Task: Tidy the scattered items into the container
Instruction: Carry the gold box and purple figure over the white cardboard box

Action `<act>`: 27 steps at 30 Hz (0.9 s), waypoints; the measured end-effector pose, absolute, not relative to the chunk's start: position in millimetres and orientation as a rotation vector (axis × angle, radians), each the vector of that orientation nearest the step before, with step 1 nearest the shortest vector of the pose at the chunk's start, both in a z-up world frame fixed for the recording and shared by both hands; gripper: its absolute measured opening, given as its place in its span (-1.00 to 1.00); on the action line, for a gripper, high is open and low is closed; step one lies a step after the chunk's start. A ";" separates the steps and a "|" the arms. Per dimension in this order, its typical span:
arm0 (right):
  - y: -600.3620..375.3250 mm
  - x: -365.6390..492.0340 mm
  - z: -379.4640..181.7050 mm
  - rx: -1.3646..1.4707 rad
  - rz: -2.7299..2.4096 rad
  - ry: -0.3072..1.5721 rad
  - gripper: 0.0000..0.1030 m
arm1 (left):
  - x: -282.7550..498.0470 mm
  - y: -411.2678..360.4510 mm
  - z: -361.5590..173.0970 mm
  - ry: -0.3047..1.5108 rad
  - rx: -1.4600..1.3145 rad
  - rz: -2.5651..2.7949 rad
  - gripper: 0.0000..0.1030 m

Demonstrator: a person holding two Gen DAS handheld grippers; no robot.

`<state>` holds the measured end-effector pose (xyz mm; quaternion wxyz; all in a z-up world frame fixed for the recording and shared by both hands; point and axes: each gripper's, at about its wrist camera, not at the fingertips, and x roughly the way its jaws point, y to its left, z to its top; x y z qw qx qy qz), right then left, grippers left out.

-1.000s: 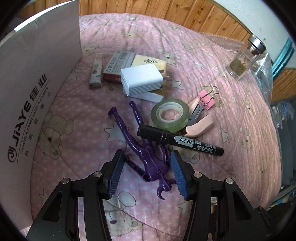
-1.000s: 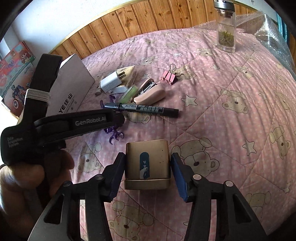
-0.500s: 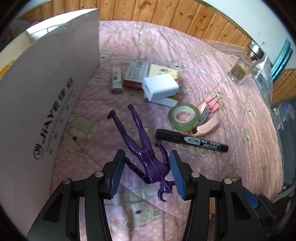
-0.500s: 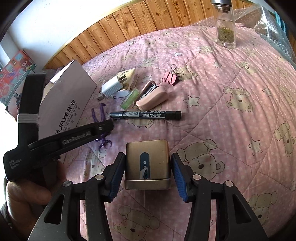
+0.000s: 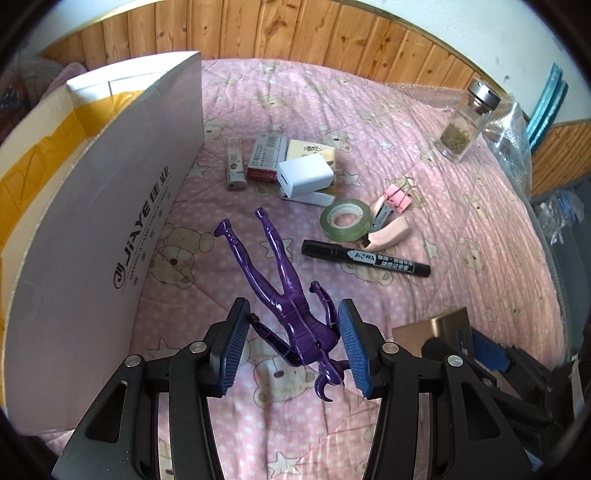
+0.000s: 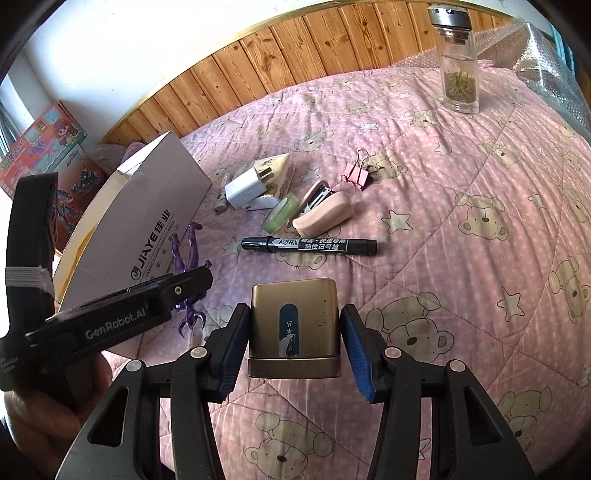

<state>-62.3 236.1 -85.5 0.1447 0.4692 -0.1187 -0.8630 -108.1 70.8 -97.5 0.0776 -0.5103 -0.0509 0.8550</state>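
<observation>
My left gripper (image 5: 291, 347) is shut on a purple toy figure (image 5: 284, 295) and holds it above the pink quilt, legs pointing away. The white cardboard box (image 5: 99, 206) stands open just to its left. My right gripper (image 6: 291, 343) is shut on a gold tin (image 6: 293, 325) held above the quilt. On the quilt lie a black marker (image 5: 365, 257), a tape roll (image 5: 345, 219), a pink stapler (image 5: 388, 225), a pink binder clip (image 5: 397, 195), a white charger (image 5: 304, 177), a lighter (image 5: 234, 164) and small boxes (image 5: 267, 157).
A glass jar (image 5: 465, 122) with green leaves stands at the far right of the bed, bubble wrap (image 6: 546, 66) beside it. A wooden wall (image 5: 295, 33) runs behind the bed. Toy boxes (image 6: 48, 147) stand beyond the cardboard box.
My left gripper has lifted the purple figure off the quilt and drawn back, so more of the box shows. My right gripper keeps hold of the gold tin, nearly still.
</observation>
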 end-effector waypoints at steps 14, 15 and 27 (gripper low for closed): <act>227.3 -52.1 -81.0 1.320 -2.496 -0.274 0.00 | -70.8 60.0 -68.4 -0.157 -1.468 2.590 -0.01; 226.5 -51.3 -80.7 1.318 -2.497 -0.267 0.00 | -69.2 59.6 -66.7 -0.157 -1.464 2.592 -0.01; 221.3 -40.7 -66.4 1.257 -2.502 -0.238 0.00 | -51.4 52.0 -39.3 -0.172 -1.381 2.619 -0.01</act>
